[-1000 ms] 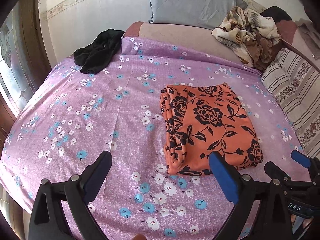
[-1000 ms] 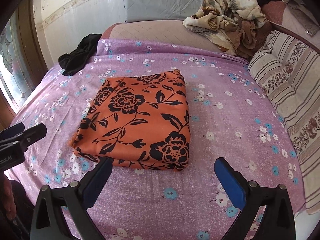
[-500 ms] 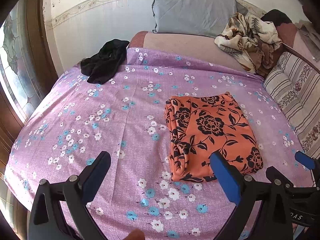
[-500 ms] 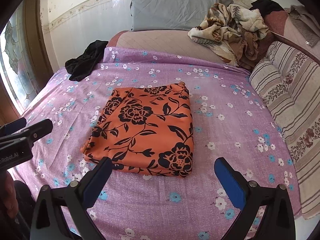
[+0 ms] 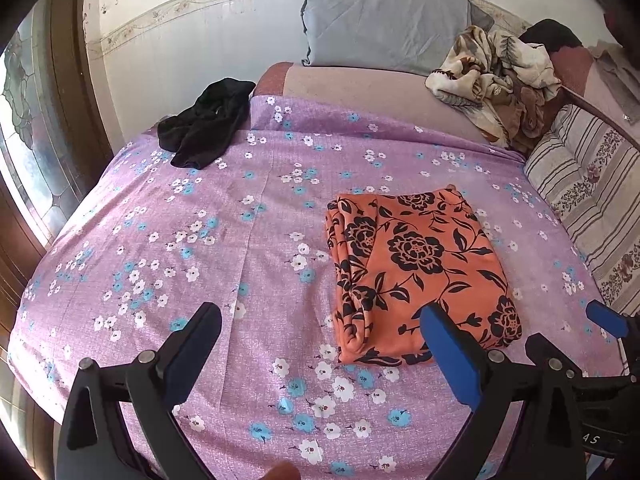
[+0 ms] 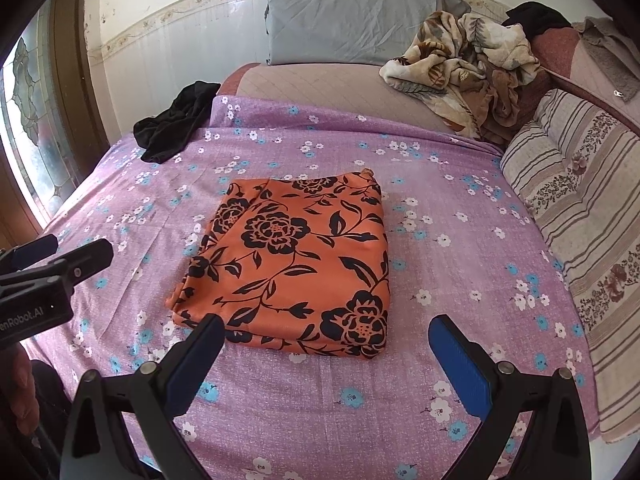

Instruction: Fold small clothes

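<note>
1. Left wrist view: the left hand-held gripper (image 5: 320,332) hangs above the near edge of the bed (image 5: 248,240), its blue-padded fingers spread wide with nothing between them.
2. Right wrist view: the right hand-held gripper (image 6: 326,336) is likewise spread wide and holds nothing, poised just over the near edge of the folded orange garment (image 6: 292,264).
3. That orange cloth with black flowers lies folded into a neat rectangle, flat on the purple flowered bedsheet (image 6: 440,280), toward the middle of the bed and nearer its front edge.
4. A crumpled black garment (image 5: 204,124) sits at the far left corner of the bed.
5. A grey pillow (image 6: 348,20) leans against the wall at the head, with a rumpled beige floral blanket (image 6: 460,60) beside it near the far right corner.
6. A striped cushion (image 6: 580,208) runs along the right edge.
</note>
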The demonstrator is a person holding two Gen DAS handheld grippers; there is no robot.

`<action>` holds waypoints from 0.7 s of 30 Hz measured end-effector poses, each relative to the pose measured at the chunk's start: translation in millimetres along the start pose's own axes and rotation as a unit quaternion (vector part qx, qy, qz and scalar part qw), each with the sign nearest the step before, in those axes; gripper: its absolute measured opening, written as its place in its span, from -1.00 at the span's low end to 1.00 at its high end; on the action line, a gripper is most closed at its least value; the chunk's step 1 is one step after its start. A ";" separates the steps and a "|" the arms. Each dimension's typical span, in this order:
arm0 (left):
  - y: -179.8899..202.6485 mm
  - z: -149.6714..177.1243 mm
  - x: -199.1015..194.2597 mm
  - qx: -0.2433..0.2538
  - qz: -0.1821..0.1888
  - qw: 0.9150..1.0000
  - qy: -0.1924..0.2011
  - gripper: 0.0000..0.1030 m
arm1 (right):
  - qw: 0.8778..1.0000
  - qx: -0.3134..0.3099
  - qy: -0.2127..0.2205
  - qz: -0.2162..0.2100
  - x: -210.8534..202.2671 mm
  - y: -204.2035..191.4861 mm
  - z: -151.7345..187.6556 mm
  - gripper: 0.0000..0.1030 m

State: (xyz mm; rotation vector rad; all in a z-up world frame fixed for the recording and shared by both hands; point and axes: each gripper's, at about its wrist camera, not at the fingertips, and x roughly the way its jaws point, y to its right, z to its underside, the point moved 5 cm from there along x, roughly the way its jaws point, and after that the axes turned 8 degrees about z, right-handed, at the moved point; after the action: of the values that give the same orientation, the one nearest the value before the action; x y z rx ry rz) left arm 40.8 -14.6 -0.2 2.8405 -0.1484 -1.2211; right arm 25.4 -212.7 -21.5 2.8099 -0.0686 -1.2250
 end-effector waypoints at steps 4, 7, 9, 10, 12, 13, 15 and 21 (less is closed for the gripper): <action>-0.3 -1.8 0.7 0.000 -0.014 1.000 0.000 0.93 | 1.000 -0.004 -0.001 0.000 1.4 -1.4 -0.6 1.00; 0.3 -1.4 4.0 0.004 -0.015 1.000 -0.005 0.93 | 1.000 -0.006 -0.002 0.002 2.5 -2.2 -1.0 1.00; 0.5 -0.8 6.3 0.002 -0.010 1.000 -0.007 0.93 | 1.000 -0.005 -0.003 0.003 4.2 -1.9 -1.5 1.00; 0.4 -0.7 6.5 0.002 -0.011 1.000 -0.006 0.93 | 1.000 -0.004 -0.003 0.003 4.6 -1.8 -1.8 1.00; 0.6 -0.6 7.3 0.004 -0.015 1.000 -0.005 0.93 | 1.000 -0.005 -0.004 0.004 5.4 -1.6 -2.2 1.00; 1.0 -0.8 7.6 0.005 -0.015 1.000 -0.005 0.93 | 1.000 -0.004 -0.004 0.004 5.7 -1.6 -2.5 1.00; 1.8 -1.3 8.1 0.005 -0.014 1.000 -0.004 0.93 | 1.000 -0.004 -0.004 0.003 6.0 -1.8 -3.1 1.00; 5.0 -2.2 10.8 0.011 -0.014 1.000 -0.006 0.93 | 1.000 -0.006 -0.004 0.003 7.4 -2.5 -5.8 1.00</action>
State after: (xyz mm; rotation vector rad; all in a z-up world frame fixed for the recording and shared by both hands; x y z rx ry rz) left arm 49.4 -20.7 -6.1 2.8650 -0.1228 -1.2485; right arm 34.7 -210.4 -23.2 2.7933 -0.0701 -1.2315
